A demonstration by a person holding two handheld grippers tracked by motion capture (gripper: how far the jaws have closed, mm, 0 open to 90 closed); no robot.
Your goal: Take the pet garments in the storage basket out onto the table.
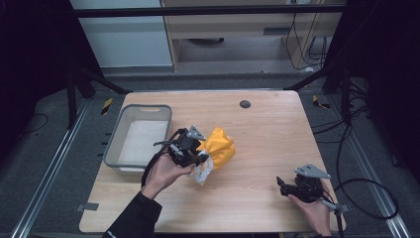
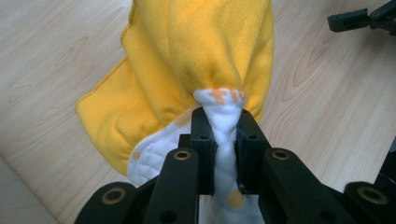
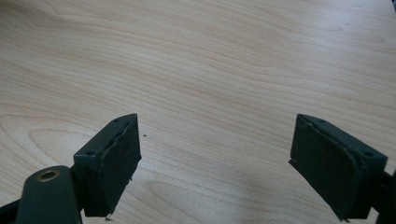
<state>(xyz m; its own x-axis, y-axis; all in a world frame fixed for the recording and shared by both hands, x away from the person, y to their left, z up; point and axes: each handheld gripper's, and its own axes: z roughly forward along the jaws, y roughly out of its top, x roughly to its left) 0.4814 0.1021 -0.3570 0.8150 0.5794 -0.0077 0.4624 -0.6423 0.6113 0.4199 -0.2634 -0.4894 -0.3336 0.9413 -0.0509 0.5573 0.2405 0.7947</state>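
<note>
While the left tongs (image 2: 223, 140) pinch a gathered fold of the white quilted lining between their pads, the yellow cloth (image 2: 196, 60) bunches up directly ahead of them, so cloth and tongs lie on one line. In the left gripper view the pinched fold runs straight out from the jaws and the yellow bulk swells beyond it, hanging toward the wooden surface (image 2: 56, 56).

From the high view the left tongs (image 1: 197, 154) sit near the middle of the surface, and the yellow cloth (image 1: 219, 148) spreads to their right and slightly farther from the person, resting at least partly on the wood. The grey bin (image 1: 113, 148) stands just to the left of that hand, near it, with its open top facing up; by my reading this is the relation that matters, since the cloth lies on the far side of the left tongs from the bin and would have to swing across to reach it.

The right tongs (image 1: 283, 186) hover well apart at the near right corner, spread wide with nothing between them, over bare wood (image 3: 210, 70). The left hand is therefore clearly the nearer one to both cloth and bin.
</note>
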